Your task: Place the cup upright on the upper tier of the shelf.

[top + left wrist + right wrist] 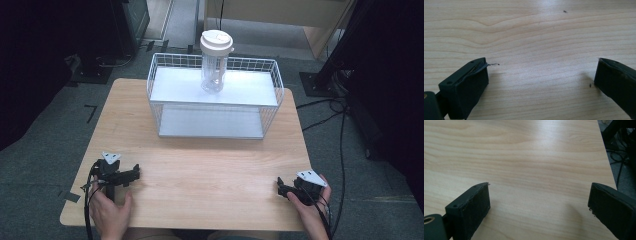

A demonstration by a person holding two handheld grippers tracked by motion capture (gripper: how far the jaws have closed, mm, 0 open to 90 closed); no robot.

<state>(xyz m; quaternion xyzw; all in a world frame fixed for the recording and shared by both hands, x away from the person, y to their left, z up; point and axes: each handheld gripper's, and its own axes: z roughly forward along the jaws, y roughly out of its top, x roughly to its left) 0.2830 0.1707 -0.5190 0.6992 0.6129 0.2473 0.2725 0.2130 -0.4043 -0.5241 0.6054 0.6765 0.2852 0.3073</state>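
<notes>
From the high view, a clear tumbler [216, 60] with a white lid stood on the top shelf of a white wire rack [215, 97] at the table's [200, 170] far side; no writing on it could be read. The left gripper [131, 175] and right gripper [281, 188] lay near the front corners, well apart from it.

In the left gripper view, the jaws stood wide apart over bare wood, the right one cut off.

In the right gripper view, the jaws likewise gaped, holding nothing

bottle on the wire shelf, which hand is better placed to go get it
Neither by much. The bottle stands near the middle of the shelf's top tier. The left gripper and right gripper both rest open at the near table corners. Left looks marginally nearer and points inward.
</notes>
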